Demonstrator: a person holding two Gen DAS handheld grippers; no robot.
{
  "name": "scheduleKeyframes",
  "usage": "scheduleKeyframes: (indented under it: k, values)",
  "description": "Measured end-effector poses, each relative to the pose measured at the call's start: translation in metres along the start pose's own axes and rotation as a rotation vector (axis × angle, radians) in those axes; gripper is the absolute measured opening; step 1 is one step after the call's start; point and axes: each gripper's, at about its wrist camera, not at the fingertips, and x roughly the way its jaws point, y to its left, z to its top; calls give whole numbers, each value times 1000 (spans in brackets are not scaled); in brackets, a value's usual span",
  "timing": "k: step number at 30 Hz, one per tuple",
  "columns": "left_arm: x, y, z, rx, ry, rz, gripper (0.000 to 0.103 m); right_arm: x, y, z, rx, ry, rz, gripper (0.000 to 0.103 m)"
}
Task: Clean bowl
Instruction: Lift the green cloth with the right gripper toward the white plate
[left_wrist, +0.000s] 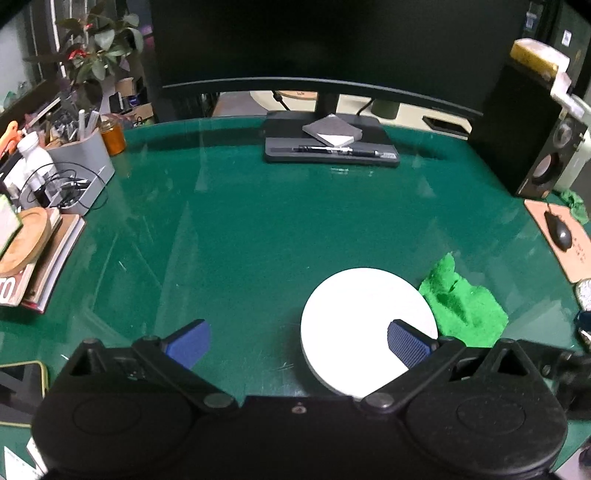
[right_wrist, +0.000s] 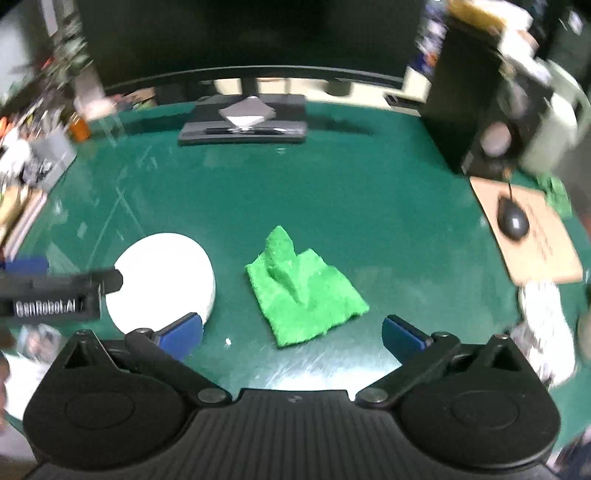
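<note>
A white bowl (left_wrist: 364, 325) sits on the green desk mat, also in the right wrist view (right_wrist: 162, 277). A crumpled bright green cloth (left_wrist: 461, 306) lies just right of it and shows in the right wrist view (right_wrist: 303, 291). My left gripper (left_wrist: 299, 343) is open and empty, its right finger (left_wrist: 408, 341) over the bowl and its left finger left of the bowl. My right gripper (right_wrist: 291, 334) is open and empty, just in front of the cloth. The left gripper's body (right_wrist: 55, 291) shows at the bowl's left in the right wrist view.
A monitor stand (left_wrist: 330, 142) with a pen and a notepad is at the back centre. A speaker (left_wrist: 528, 136) stands back right. A mouse (left_wrist: 559, 230) lies on a tan pad at right. Books, a wooden disc and a desk organiser (left_wrist: 79, 173) crowd the left edge.
</note>
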Motion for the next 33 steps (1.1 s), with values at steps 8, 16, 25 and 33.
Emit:
scheduleKeyframes:
  k: [8, 16, 25, 33]
  values:
    - [1, -4, 1, 9, -15, -12, 102, 10, 5, -6, -26, 24, -7, 103]
    - [5, 5, -6, -45, 24, -18, 102, 24, 1, 4, -19, 54, 55, 103]
    - [13, 20, -1, 26, -105, 22, 102, 51, -27, 1, 50, -97, -20, 103]
    - [-6, 4, 23, 175, -233, -17, 102, 68, -41, 18, 34, -285, -11, 103]
